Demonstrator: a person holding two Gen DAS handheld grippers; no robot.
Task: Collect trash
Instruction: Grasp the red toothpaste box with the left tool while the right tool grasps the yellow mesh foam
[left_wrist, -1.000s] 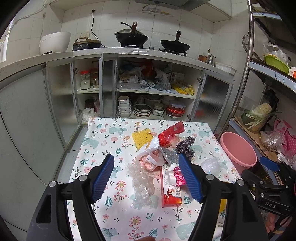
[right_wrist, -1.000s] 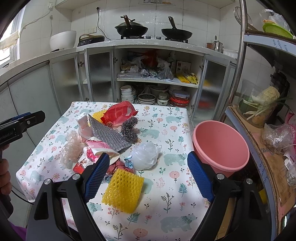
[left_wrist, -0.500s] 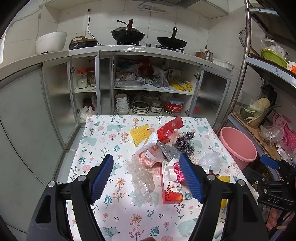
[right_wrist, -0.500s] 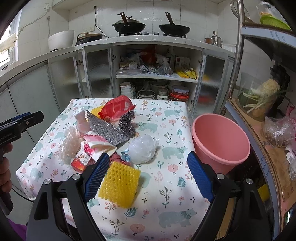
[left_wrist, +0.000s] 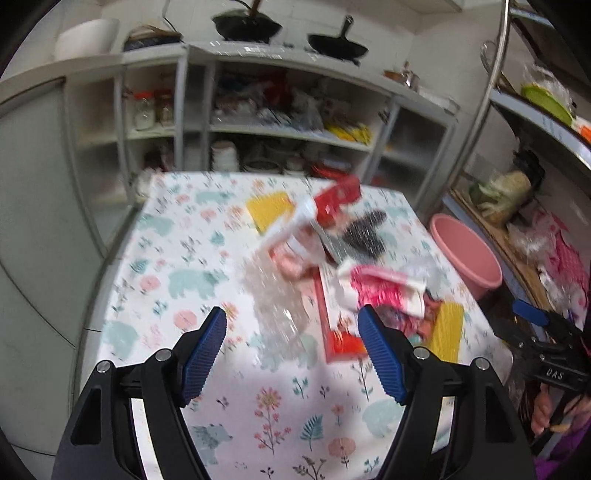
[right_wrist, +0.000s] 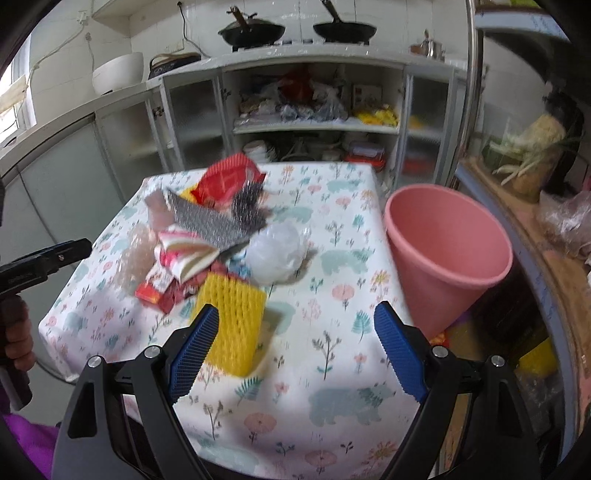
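A heap of trash lies on the floral tablecloth (left_wrist: 192, 266): clear crinkled plastic (left_wrist: 277, 306), a red box (left_wrist: 338, 332), a red bag (right_wrist: 227, 179), yellow foam netting (right_wrist: 231, 317), a white plastic bag (right_wrist: 275, 251) and a silver sheet (right_wrist: 207, 221). A pink bin (right_wrist: 447, 254) stands off the table's right edge. My left gripper (left_wrist: 293, 347) is open above the near table, with the clear plastic just beyond its fingertips. My right gripper (right_wrist: 295, 347) is open, its left finger beside the yellow netting. Nothing is held.
Open shelves (left_wrist: 280, 125) with bowls, jars and bags stand behind the table, with two woks (right_wrist: 251, 31) on the counter above. A metal rack (left_wrist: 517, 110) with vegetables and bags runs along the right. A hand (right_wrist: 16, 332) holds the left gripper's handle.
Both grippers have moved forward and down toward the table, so the trash looms larger. The views are motion-blurred. Both stay open and nothing was picked up.
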